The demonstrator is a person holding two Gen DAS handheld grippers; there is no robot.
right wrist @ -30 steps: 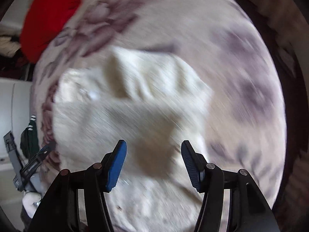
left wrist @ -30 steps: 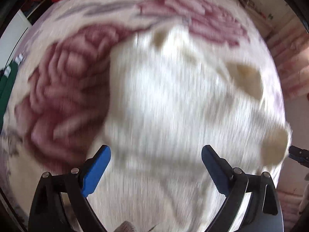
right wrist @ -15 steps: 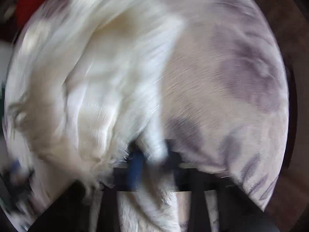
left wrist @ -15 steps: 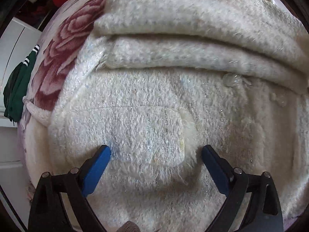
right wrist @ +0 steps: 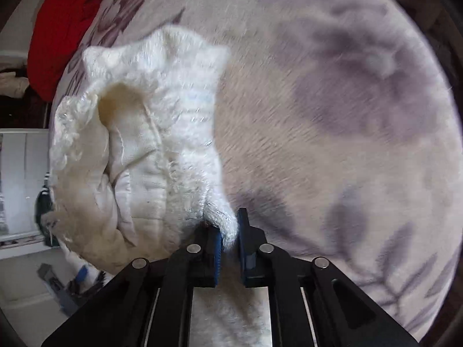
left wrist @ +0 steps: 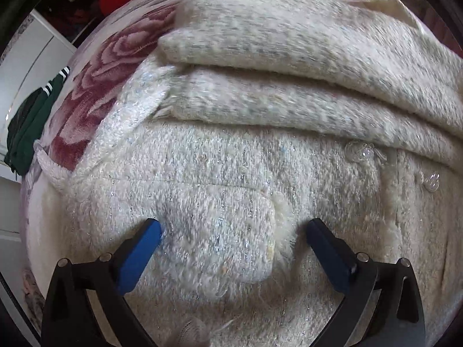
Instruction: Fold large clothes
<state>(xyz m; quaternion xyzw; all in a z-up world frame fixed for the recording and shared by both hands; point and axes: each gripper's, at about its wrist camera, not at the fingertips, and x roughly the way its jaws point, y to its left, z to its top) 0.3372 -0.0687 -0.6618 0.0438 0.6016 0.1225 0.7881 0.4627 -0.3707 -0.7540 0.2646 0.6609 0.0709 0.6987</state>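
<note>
A fluffy white cardigan is laid on a flower-patterned bed cover, partly folded, with thick rolls of its knit stacked beyond the left tongs and a patch pocket lying directly between their blue pads. The left tongs are spread wide and still opening, set down over the pocket with nothing pinched; whether the pads press into the knit cannot be told. In the right wrist view the same cardigan is seen bunched ahead and to the left of the right tongs, its pale lining turned outward, and a narrow tip of knit is clamped between the nearly closed pads. The coming move is judged to turn on this held tip: the bulk of the cardigan lies left of the right tongs, so the tip would be carried leftward across the body, whose rolls run crosswise before the left tongs. The right hand is the one already engaged. Only the left view shows the pocket, two clear buttons and a green garment off the left edge; only the right view shows the lining, the grip and the bare cover to the right. A red cloth lies far beyond both.
</note>
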